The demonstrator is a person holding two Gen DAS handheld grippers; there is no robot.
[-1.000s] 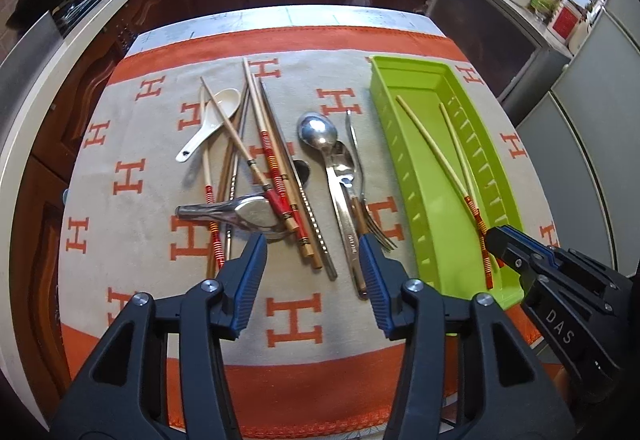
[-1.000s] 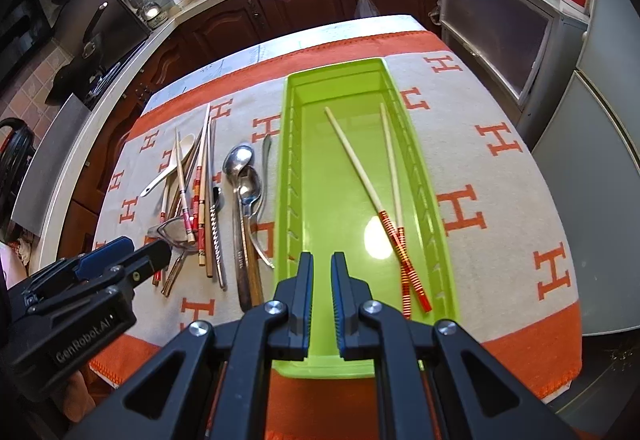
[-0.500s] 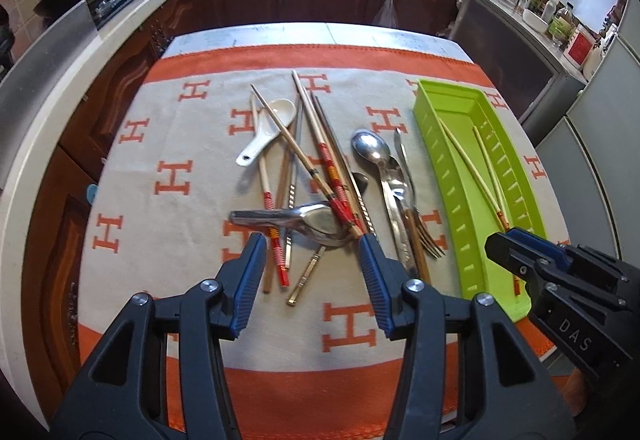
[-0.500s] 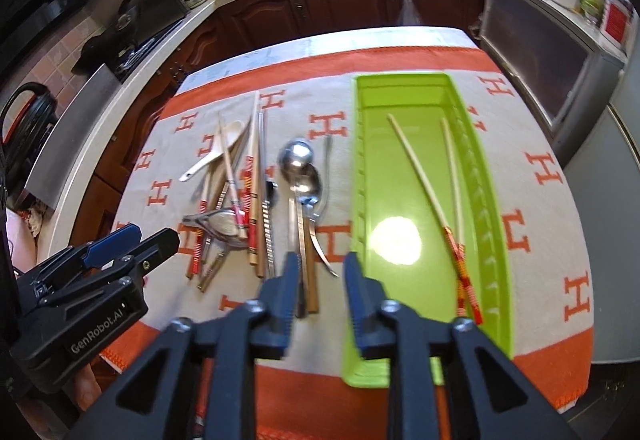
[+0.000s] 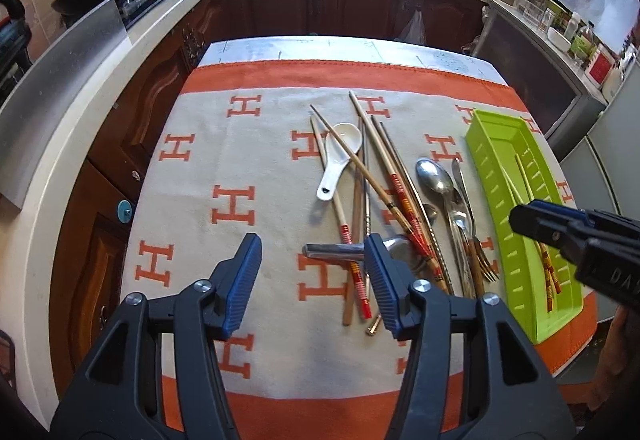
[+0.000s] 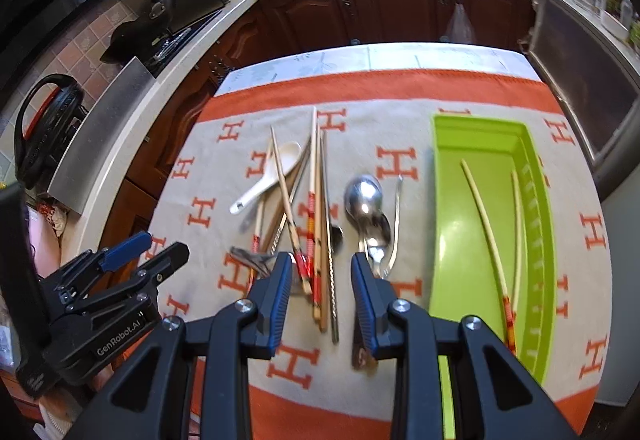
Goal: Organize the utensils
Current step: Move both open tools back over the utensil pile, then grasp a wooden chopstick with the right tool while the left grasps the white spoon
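Both grippers' fingers empty, jaws just widened | chopsticks (image 6: 318, 240) seemingly beyond right gripper (image 6: 320, 280)

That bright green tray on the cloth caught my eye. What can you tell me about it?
The green tray is a long, shallow rectangle of glossy lime plastic with a raised rim and small ribs along its inner walls. It lies flat on the orange and beige cloth, to the right of the loose utensils. Inside rest two pale chopsticks with red-banded ends, lying lengthwise. No gripper touches it.
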